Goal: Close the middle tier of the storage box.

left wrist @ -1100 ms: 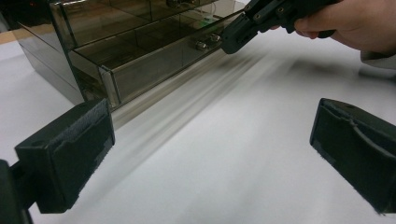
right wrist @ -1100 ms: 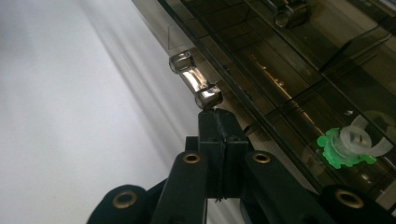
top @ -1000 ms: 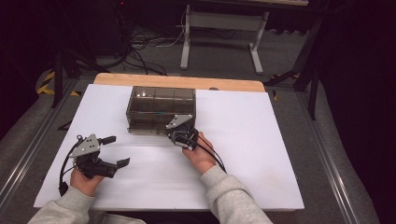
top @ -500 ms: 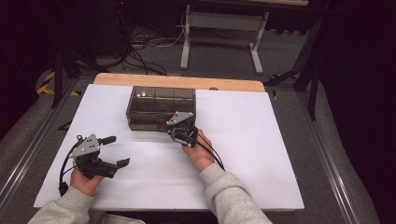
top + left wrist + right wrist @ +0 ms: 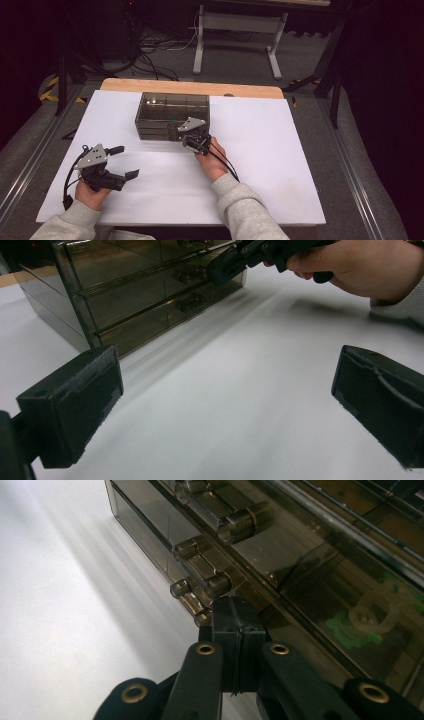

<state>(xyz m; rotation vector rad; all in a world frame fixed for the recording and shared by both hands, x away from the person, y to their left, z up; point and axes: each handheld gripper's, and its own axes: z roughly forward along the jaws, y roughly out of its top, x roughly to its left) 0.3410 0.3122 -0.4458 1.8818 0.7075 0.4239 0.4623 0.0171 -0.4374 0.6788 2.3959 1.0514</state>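
Drawer box: the smoky transparent plastic drawer box (image 5: 172, 115) stands on the white table cover (image 5: 260, 165), toward the far side, near the wooden table edge (image 5: 190, 87). I see its stacked drawer fronts in the left gripper view (image 5: 145, 295).
Hidden parts: I cannot read the inside of the drawers well; through the dark wall I make out only a green shape with a pale ring-like piece (image 5: 370, 617), and I cannot say what it is.
Handles: the clear cylindrical plastic drawer handles (image 5: 205, 587) sit on the front; the lowest one is partly covered by the tips of my right gripper.
Right gripper: my right gripper (image 5: 192, 137) is at the front of the box, low on it. Its jaws are pressed together, pad against pad (image 5: 235, 625), with no gap that I can see. The tips are at the lowest handle, but I cannot tell whether they touch it or hold anything.
Left gripper: my left gripper (image 5: 122, 162) is near the left front of the table, well apart from the box. Its black padded fingers (image 5: 75, 400) are spread wide with only bare cover between them.
Cut off: both left fingers run out of the left gripper view at the edges.
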